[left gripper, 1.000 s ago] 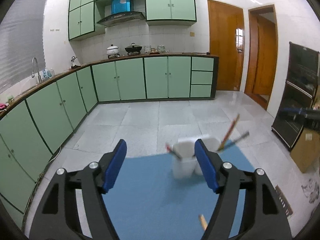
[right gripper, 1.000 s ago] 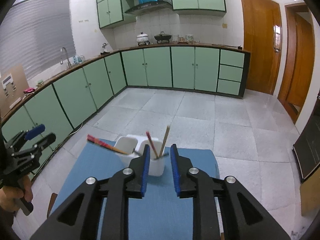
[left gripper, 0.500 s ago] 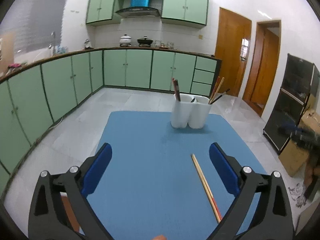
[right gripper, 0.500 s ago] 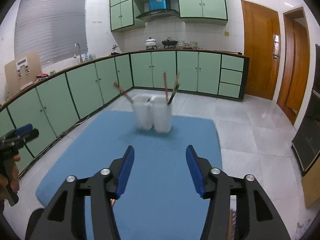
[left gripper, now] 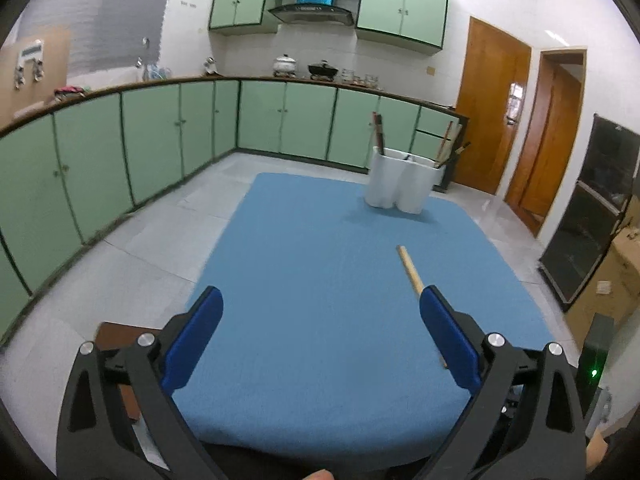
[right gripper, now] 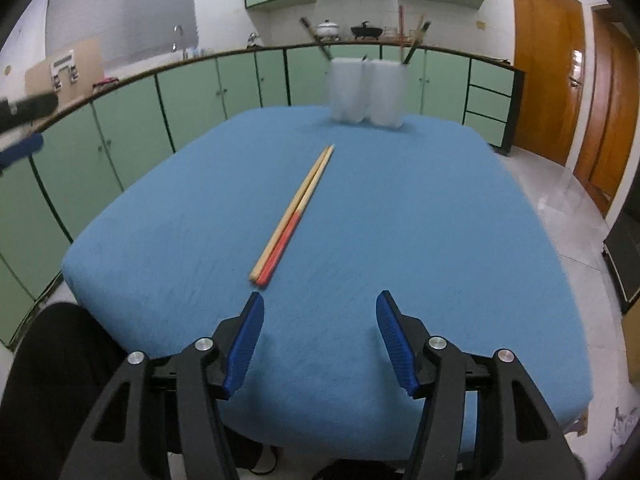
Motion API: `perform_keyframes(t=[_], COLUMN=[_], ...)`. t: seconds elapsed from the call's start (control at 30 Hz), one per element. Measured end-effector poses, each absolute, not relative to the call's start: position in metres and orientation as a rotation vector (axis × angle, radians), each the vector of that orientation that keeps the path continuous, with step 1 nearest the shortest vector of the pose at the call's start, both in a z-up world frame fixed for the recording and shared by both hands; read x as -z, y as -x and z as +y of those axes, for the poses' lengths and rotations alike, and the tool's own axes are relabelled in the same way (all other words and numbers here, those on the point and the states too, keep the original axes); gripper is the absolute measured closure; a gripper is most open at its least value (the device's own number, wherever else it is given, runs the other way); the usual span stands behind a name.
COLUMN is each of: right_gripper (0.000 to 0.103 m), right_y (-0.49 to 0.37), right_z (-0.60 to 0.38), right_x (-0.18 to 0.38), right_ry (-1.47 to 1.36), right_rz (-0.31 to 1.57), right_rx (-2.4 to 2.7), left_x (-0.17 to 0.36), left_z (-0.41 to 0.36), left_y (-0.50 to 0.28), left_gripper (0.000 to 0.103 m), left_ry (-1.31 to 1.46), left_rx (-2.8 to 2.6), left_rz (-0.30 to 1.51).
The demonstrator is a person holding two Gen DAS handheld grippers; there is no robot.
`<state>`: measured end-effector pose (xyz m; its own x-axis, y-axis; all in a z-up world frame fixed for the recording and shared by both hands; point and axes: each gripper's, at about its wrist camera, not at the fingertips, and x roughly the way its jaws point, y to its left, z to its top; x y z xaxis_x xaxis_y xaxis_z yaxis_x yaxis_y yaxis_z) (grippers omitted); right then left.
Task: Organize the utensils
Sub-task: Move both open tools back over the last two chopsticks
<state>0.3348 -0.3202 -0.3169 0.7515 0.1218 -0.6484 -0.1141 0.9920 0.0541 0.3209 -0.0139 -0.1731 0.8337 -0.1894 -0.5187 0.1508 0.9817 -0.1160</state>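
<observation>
Both my grippers are spread wide and empty. The pair of chopsticks (right gripper: 294,210) lies flat on the blue tablecloth (right gripper: 440,216), just ahead of the right gripper (right gripper: 320,312), well short of the white utensil holder (right gripper: 365,94) at the far edge. I judge pickup is next: straddle both sticks mid-length, close squarely so neither rolls free. The left gripper (left gripper: 320,306) hangs over the cloth.

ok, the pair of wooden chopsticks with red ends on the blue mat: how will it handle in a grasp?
The pair of wooden chopsticks looks thin and stiff, probably light. Lying loose side by side on the blue mat, the sticks may separate or roll if nudged.
</observation>
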Motion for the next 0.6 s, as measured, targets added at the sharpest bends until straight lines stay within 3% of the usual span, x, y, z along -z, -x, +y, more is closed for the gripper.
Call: perform_keyframes(t=[0.6], right_gripper=[0.046], right_y=[-0.352], right_z=[-0.320], right_x=[0.333], right_ry=[0.006], right_rz=[0.674], right_rx=[-0.048], left_x=[0.193], left_z=[-0.010], left_y=[-0.313], left_gripper=[0.007], left_ry=[0.060], left_rx=[0.168], left_rz=[0.604])
